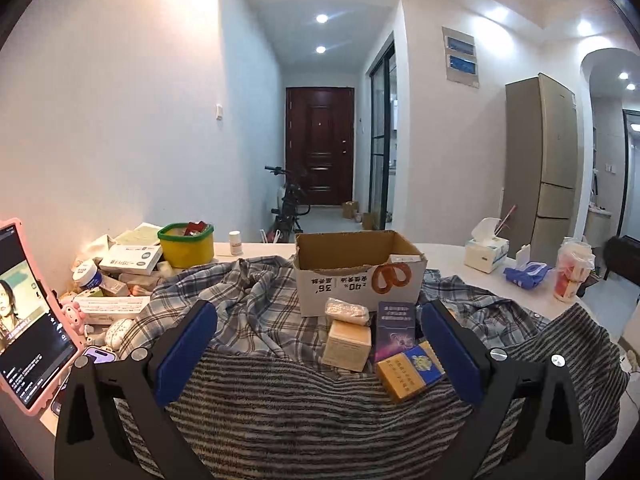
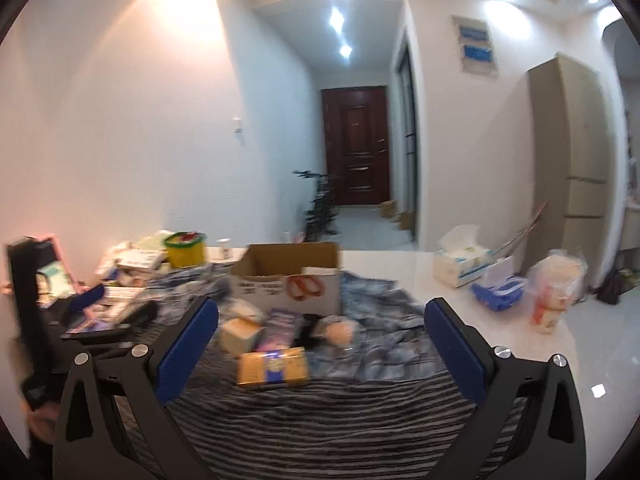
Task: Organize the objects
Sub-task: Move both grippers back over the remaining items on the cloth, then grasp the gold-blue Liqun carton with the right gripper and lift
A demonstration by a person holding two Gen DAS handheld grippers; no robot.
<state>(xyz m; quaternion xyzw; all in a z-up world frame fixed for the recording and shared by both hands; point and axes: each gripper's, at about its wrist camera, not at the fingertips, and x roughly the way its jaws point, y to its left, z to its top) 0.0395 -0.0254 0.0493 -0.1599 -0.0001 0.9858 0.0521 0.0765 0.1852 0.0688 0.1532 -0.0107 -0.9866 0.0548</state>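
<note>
An open cardboard box (image 1: 360,276) stands on a plaid shirt (image 1: 248,300) and a striped cloth (image 1: 300,412) spread over the table. In front of it lie a cream box (image 1: 347,344), a purple box (image 1: 394,332), a yellow-and-blue pack (image 1: 410,370) and a white packet (image 1: 346,310). My left gripper (image 1: 318,312) is open and apart from them, nothing between its pads. In the blurred right wrist view my right gripper (image 2: 322,312) is open wide and empty, short of the yellow pack (image 2: 274,366), the cream box (image 2: 238,334) and the cardboard box (image 2: 288,280).
A tablet in a pink case (image 1: 28,320) leans at the left beside a heap of medicine boxes (image 1: 128,260) and a yellow tub (image 1: 186,244). At the right stand a tissue box (image 1: 486,254), a blue wipes pack (image 1: 528,274) and a bagged cup (image 1: 570,272) near the table edge.
</note>
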